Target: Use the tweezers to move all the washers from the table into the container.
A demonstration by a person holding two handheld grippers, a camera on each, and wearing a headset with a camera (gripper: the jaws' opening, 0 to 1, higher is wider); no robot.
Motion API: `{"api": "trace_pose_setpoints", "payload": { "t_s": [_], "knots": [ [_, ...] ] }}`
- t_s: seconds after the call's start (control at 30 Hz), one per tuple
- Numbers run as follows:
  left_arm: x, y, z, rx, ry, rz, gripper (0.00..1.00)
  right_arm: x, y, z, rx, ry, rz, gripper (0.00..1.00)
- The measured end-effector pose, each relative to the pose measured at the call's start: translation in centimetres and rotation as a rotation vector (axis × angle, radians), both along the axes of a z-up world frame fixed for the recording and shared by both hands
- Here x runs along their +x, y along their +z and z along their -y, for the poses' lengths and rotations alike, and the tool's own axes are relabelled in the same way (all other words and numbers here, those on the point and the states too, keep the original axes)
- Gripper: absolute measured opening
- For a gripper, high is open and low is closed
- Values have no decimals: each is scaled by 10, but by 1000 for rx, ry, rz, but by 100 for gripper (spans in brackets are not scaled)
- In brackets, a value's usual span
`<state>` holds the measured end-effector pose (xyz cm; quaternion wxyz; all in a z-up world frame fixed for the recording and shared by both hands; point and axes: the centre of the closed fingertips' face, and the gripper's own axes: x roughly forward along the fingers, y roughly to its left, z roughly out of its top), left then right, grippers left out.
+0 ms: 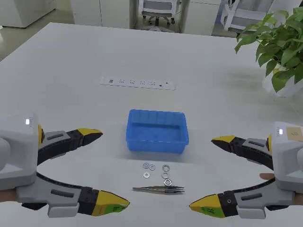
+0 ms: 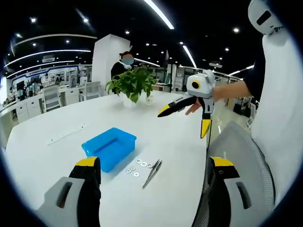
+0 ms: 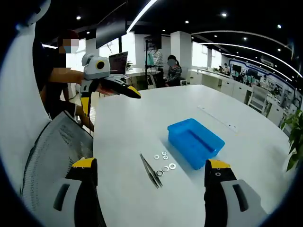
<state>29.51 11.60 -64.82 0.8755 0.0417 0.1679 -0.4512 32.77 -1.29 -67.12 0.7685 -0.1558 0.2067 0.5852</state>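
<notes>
White tabletop (image 1: pixel 71 56), blue container (image 1: pixel 157 131) mid-table, left gripper (image 1: pixel 115 169) and right gripper (image 1: pixel 200 172) held either side, fingers wide apart and empty, tweezers (image 1: pixel 158 189) flat near container, loose washers (image 1: pixel 152 166) scattered between the two.

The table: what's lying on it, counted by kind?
Washers: 6
Tweezers: 1
Blue container: 1
Power strip: 1
Potted plant: 1
Total: 10
</notes>
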Motion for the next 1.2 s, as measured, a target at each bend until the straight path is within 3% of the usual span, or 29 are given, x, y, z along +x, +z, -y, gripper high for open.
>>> {"api": "trace_pose_setpoints", "payload": {
  "t_s": [0.6, 0.7, 1.2],
  "knots": [
    [-1, -1, 5, 9, -9, 3, 99, -2, -2, 1, -6, -10, -1, 94],
    [0, -4, 4, 27, -15, 7, 99, 0, -1, 2, -6, -16, 3, 94],
    [4, -1, -3, 18, 3, 23, 99, 1, 5, 0, -10, -24, 21, 95]
  ]
}}
